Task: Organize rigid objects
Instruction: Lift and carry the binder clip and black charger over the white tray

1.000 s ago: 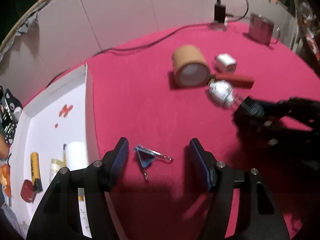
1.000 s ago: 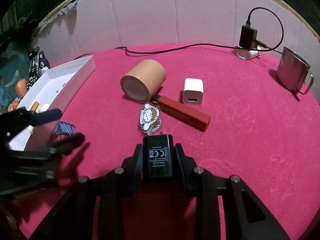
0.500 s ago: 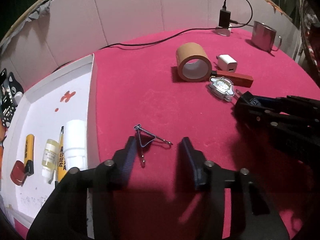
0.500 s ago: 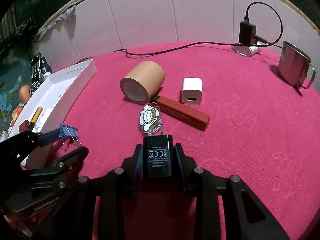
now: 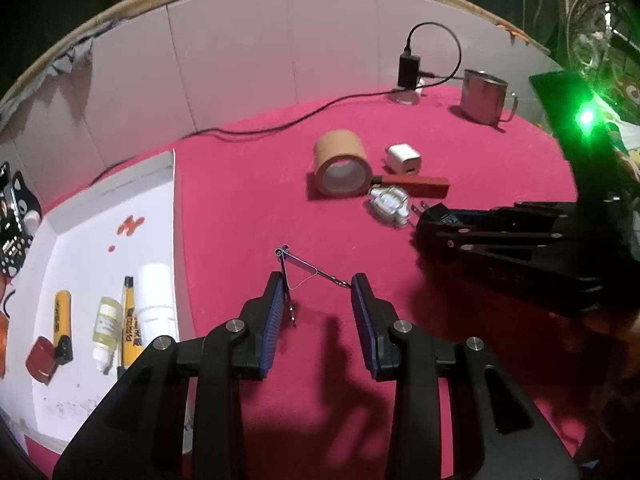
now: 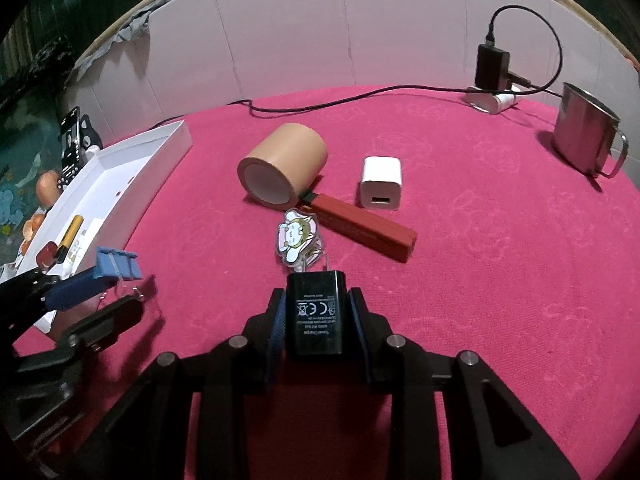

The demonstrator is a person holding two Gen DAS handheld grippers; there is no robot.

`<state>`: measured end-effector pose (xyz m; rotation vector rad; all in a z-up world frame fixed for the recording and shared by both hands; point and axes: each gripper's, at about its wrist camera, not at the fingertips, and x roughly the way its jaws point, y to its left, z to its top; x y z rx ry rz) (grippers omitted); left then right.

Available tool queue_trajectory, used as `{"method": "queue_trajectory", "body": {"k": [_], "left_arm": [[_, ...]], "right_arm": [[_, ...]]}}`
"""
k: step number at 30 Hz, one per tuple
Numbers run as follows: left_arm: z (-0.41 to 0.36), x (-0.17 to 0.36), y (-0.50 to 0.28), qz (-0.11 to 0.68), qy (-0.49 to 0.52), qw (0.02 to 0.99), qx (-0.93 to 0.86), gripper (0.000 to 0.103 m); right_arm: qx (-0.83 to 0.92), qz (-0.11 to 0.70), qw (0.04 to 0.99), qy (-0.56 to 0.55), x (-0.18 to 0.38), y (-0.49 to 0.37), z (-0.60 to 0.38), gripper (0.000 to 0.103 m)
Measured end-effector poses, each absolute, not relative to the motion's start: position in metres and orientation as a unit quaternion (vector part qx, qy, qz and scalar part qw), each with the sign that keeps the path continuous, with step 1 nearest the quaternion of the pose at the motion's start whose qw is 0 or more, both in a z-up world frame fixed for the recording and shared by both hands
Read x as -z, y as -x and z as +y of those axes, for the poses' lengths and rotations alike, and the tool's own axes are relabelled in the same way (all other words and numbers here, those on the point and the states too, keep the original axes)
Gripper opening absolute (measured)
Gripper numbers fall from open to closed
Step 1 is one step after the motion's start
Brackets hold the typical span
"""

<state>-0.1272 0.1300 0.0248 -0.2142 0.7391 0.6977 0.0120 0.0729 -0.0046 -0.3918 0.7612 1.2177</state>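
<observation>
Three chargers (image 6: 380, 184), one tape roll (image 6: 282, 170), one mug (image 6: 584, 136).

Setting reads as a home corner rigged for recording rather than a lab or shop: a desk (image 6: 480, 240) under a pink patterned cloth, fenced at the back by a curved white panel screen (image 6: 360, 32) with a torn, taped edge. Landmark is the brown tape roll (image 6: 280, 168); household odds lie near it: a white charger cube (image 6: 380, 184) just beside it, a steel mug (image 6: 584, 136) well apart toward the screen, a plugged-in black adapter with cable (image 6: 492, 66) near the screen, a white tray (image 6: 160, 148) at the desk edge. Beyond the tray, dim domestic clutter: a phone on a cat-shaped stand (image 6: 74, 140).
</observation>
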Motion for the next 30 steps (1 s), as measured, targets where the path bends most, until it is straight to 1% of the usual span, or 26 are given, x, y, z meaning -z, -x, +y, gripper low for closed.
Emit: {"method": "queue_trajectory", "body": {"k": [8,30], "left_arm": [[0.125,-0.036,0.131,0.334,0.096,0.875,-0.336,0.033],[0.119,-0.049,0.139,0.308,0.084,0.883,-0.345,0.033]], "right_arm": [[-0.557,0.359,0.737,0.130,0.001,-0.023,0.051,0.029],[-0.594,0.332,0.725,0.107,-0.028,0.003,0.039,0.029]]}}
